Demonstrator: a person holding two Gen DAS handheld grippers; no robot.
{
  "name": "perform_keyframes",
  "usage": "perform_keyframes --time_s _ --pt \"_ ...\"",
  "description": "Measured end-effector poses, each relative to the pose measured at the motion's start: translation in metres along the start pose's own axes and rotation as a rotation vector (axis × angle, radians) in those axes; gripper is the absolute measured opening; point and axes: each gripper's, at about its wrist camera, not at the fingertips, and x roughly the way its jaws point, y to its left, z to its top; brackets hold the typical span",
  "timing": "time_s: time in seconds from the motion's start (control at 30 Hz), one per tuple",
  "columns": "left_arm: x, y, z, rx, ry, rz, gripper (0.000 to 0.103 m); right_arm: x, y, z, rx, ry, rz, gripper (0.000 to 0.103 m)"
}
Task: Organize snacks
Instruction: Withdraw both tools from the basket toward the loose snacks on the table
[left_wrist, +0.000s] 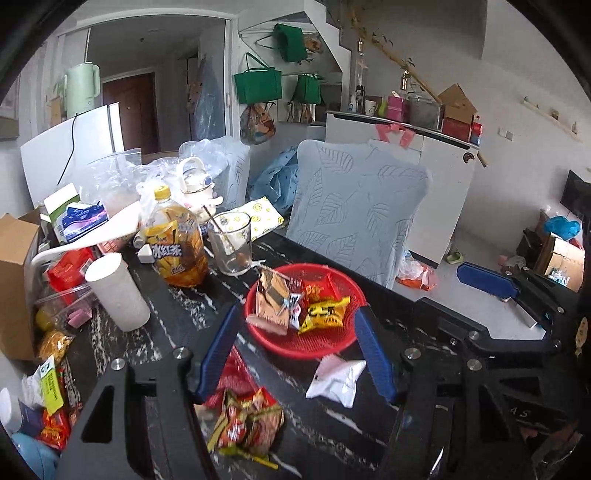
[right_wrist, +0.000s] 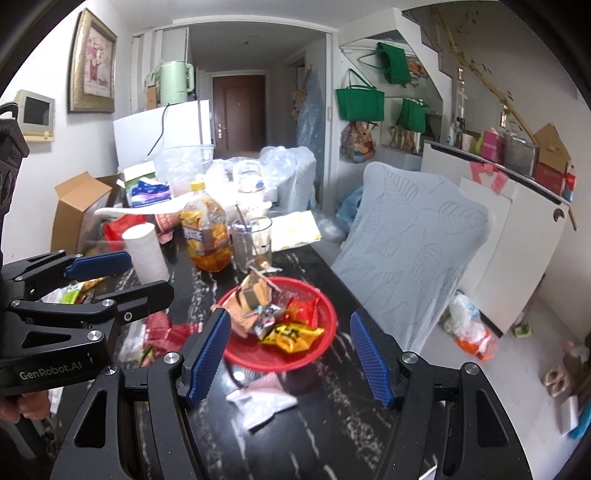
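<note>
A red mesh basket sits on the dark marbled table and holds a brown packet, a red packet and a yellow packet. A white packet lies on the table just in front of the basket. A red and gold snack bag lies nearer, left. My left gripper is open and empty above the table before the basket. My right gripper is open and empty, above the white packet. It also shows at the right of the left wrist view.
An iced tea bottle, a glass cup and a white cup stand behind the basket. Cardboard box and more snack packets crowd the table's left edge. A covered chair stands at the table's right side.
</note>
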Motion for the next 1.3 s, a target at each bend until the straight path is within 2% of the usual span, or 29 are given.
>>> perform_keyframes --time_s 0.3,0.6,0.93,1.3 --pt "-0.016 0.001 -0.033 -0.024 0.040 0.027 0.064 -0.019 0.014 -0.029 0.004 0.024 0.031 0.068" --pt "-0.014 0.004 -0.064 -0.069 0.082 0.035 0.064 -0.024 0.023 -0.057 0.007 0.076 0.061 0.068" --pt "-0.009 0.013 -0.095 -0.145 0.100 0.049 0.064 -0.011 0.032 -0.081 -0.007 0.142 0.115 0.068" --pt "0.026 0.037 -0.125 -0.272 0.188 0.018 0.064 0.019 0.041 -0.102 -0.005 0.225 0.182 0.068"
